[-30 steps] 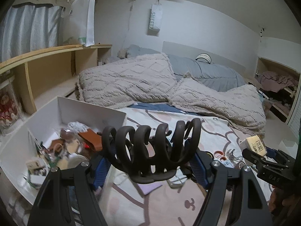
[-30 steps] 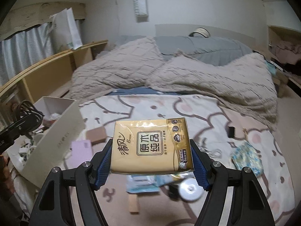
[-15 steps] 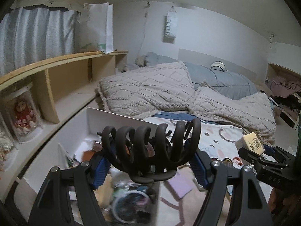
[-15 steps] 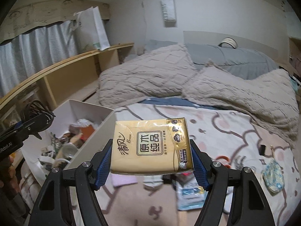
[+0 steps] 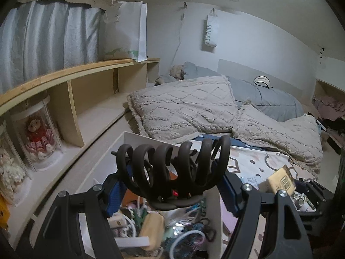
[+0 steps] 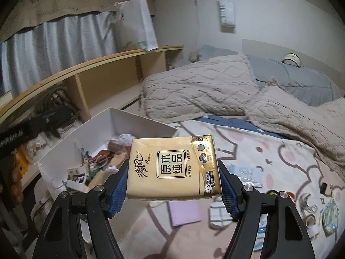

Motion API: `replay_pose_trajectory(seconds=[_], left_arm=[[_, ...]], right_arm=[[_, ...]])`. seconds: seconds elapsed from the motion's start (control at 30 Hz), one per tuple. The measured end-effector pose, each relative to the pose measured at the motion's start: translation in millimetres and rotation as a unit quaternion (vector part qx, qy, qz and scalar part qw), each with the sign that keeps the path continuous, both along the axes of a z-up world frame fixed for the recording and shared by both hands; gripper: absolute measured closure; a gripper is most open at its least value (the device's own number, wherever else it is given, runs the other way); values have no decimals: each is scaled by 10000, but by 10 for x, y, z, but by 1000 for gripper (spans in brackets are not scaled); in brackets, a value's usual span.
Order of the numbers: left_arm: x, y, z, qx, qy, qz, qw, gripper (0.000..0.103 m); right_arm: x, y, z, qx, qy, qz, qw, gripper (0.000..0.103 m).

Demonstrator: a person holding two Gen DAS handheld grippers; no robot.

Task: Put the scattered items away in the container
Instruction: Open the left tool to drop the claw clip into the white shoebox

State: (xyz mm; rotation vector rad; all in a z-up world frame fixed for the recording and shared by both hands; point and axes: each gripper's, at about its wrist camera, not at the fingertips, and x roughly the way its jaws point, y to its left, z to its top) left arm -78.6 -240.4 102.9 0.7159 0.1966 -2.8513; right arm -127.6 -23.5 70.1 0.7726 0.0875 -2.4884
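**Both tongs loaded, box just below**

Left wrist view: your left tongs are clamped across a dark hair claw, the blue pads pressing its two ends. The claw is hard, light plastic with curved teeth and a spring hinge; it looks stiff enough to bear the squeeze, but the smooth teeth could slip, so holding it across the body as you do seems the safe choice. It hangs directly over the white box, which is already crowded with small clutter.

Right wrist view: your right tongs grip a yellow tissue pack by its two short sides, at a middling width. The pack is soft, light and wrapped in slick film; it dents under pressure. It sits above the bed, near the box's right wall, not yet over the opening. More scattered items lie on the bed beyond.
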Motion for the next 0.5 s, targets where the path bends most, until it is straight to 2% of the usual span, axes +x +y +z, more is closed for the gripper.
replay_pose_trajectory(seconds=[0.27,0.5], left_arm=[[-289,-225,151,-269,-135,109,9995,28],[-730,-492,73,5,-527,336,9980,28]], right_arm=[[-59,-363,0,71,-46,301,9995,28],[-122,-581,-22,123,-92,471,9988,28]])
